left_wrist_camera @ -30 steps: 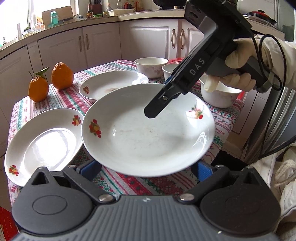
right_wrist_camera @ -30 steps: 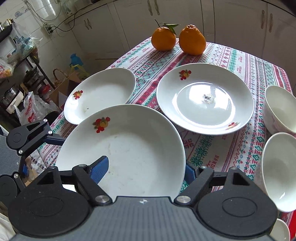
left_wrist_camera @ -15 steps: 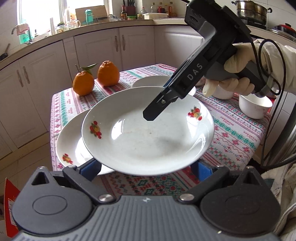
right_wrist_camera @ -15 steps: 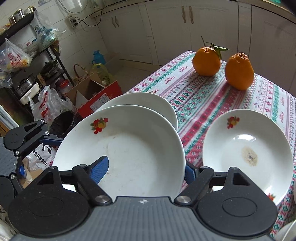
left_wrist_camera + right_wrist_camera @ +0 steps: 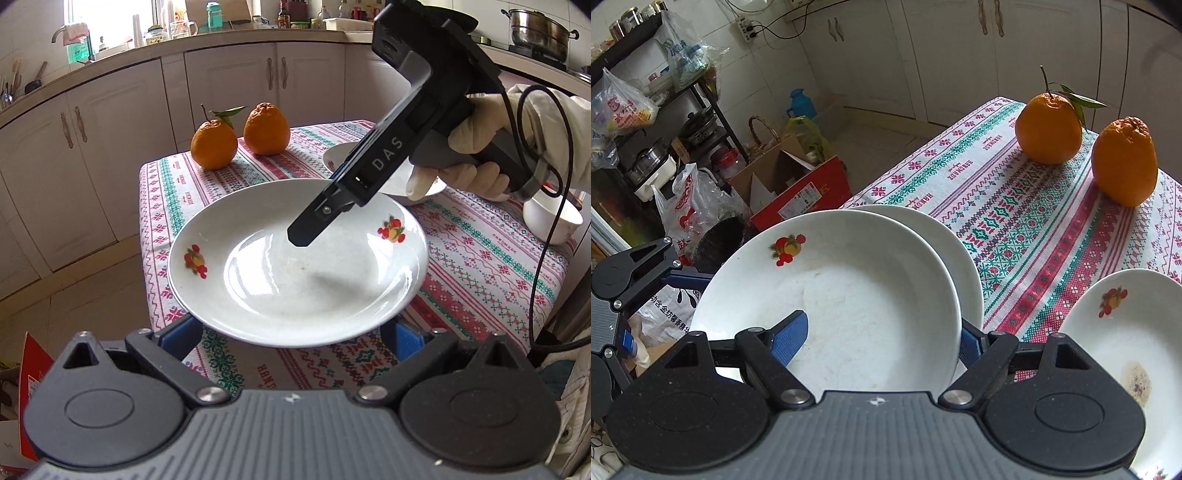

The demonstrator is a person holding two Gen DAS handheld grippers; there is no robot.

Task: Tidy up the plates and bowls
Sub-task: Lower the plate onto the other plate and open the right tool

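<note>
A white plate with fruit prints (image 5: 295,266) is held by its rim by my right gripper (image 5: 882,336): one blue finger (image 5: 788,338) lies inside it, the other is under its rim. It hangs just above a second white plate (image 5: 960,254) near the table's left edge, almost covering it. My left gripper (image 5: 291,332) sits below the plate's near rim with jaws spread, blue pads at either side; whether they touch the plate I cannot tell. The right gripper also shows in the left wrist view (image 5: 369,173).
A third plate with a brown stain (image 5: 1126,354) lies to the right. Two oranges (image 5: 1086,140) stand at the far end of the patterned tablecloth (image 5: 1015,221). A white bowl (image 5: 550,218) stands at the right. Boxes and bags (image 5: 783,184) stand on the floor beyond the table edge.
The held plate has moved left across the table and now hangs over the left plate. Both grippers moved with it.
</note>
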